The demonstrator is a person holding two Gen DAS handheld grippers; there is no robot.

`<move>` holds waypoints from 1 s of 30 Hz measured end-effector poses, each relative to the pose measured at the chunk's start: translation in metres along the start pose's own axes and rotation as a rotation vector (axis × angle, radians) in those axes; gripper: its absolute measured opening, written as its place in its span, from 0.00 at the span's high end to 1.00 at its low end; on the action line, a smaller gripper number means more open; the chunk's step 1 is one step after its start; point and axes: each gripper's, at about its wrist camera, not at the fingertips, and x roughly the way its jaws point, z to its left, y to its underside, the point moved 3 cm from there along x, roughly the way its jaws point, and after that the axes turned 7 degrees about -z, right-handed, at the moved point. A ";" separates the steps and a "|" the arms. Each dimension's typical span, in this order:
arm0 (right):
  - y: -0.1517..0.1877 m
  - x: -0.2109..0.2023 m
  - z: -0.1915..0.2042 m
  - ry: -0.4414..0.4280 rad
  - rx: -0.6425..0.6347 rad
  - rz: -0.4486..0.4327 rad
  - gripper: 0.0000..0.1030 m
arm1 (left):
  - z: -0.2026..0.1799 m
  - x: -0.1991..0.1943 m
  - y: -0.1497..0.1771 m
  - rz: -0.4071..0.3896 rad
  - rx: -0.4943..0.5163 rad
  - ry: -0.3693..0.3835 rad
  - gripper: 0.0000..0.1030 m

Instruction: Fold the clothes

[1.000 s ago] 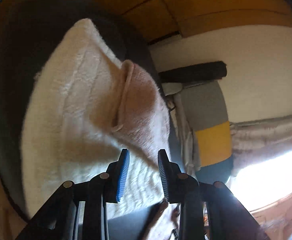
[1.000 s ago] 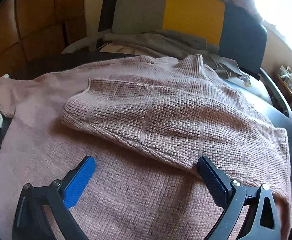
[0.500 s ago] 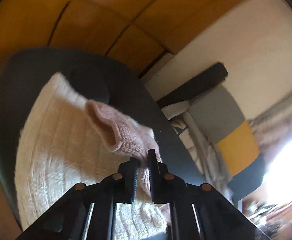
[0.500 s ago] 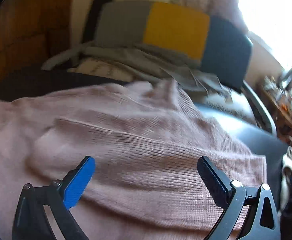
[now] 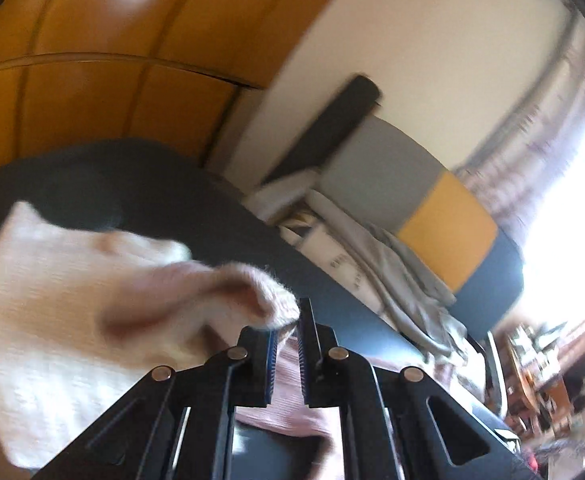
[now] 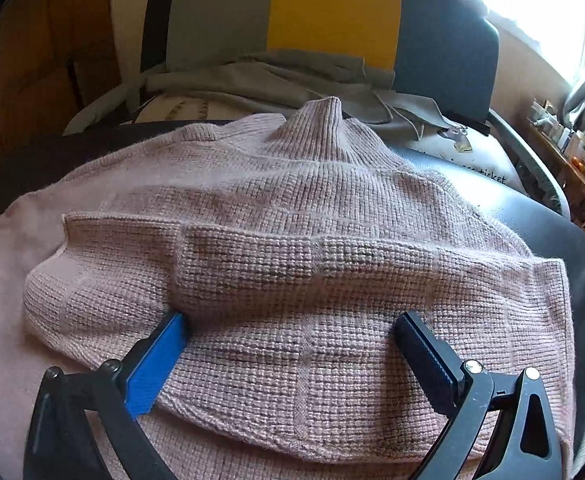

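A pink knitted sweater (image 6: 292, 248) lies spread on a dark table (image 6: 540, 208), its turtleneck collar pointing away and one sleeve folded across the body. My right gripper (image 6: 288, 332) stands wide open, its fingertips resting on that folded sleeve. In the left wrist view my left gripper (image 5: 288, 320) is shut on the cuff of the other sleeve (image 5: 228, 292), which is lifted off the table and blurred. A cream knitted garment (image 5: 44, 320) lies beneath it on the table (image 5: 172, 184).
A grey, yellow and dark blue chair (image 6: 332, 12) stands behind the table with grey clothes (image 6: 276, 76) heaped on it. Wooden panelling (image 5: 92, 80) is at the left. A cluttered shelf (image 6: 572, 140) and a bright window are at the right.
My left gripper closed on the pink sleeve cuff, then lifted it off the cream garment while rolling. My right gripper moved forward onto the folded sleeve and stayed open.
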 end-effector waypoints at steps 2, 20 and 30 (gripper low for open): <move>0.000 0.000 0.001 -0.002 0.002 0.000 0.00 | -0.032 0.011 0.010 0.034 0.029 0.062 0.93; 0.002 -0.007 -0.011 -0.067 -0.013 0.030 0.00 | -0.259 0.138 0.200 0.483 0.340 0.370 0.93; 0.012 -0.053 -0.037 -0.443 0.300 0.009 0.48 | -0.164 0.084 0.177 0.379 0.216 0.308 0.83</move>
